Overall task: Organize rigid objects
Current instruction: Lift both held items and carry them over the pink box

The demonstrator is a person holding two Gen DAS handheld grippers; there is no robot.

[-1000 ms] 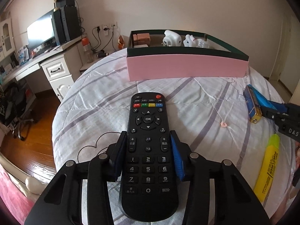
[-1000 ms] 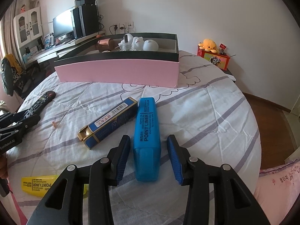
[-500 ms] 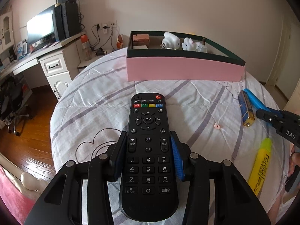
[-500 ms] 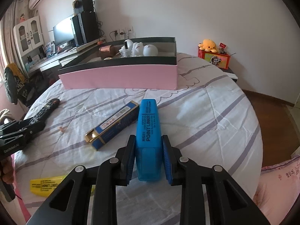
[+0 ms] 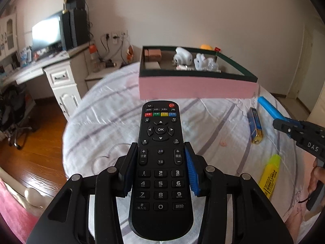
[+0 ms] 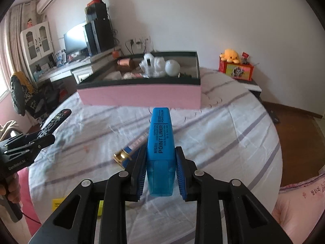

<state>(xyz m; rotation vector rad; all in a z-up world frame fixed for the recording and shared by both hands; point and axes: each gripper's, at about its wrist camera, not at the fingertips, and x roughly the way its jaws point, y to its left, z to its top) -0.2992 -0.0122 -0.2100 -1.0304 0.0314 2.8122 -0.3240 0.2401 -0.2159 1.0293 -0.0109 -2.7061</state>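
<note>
Mid-pickup: my left gripper [image 5: 160, 170] clamps the black remote [image 5: 160, 162], my right gripper [image 6: 160, 169] clamps the blue highlighter [image 6: 160, 142], both above the bed's middle, next carry both over the pink box [image 6: 142, 95] at the far edge and drop in

I am working in a home bedroom. A round bed [image 6: 233, 134] with a striped quilt fills my view. At ten o'clock stand a white desk [image 5: 61, 77] with a monitor [image 5: 46, 33], a glass-fronted cabinet [image 6: 37, 40] and a wall air conditioner [image 6: 51, 0]. The floor [image 5: 38, 152] is wood.
</note>
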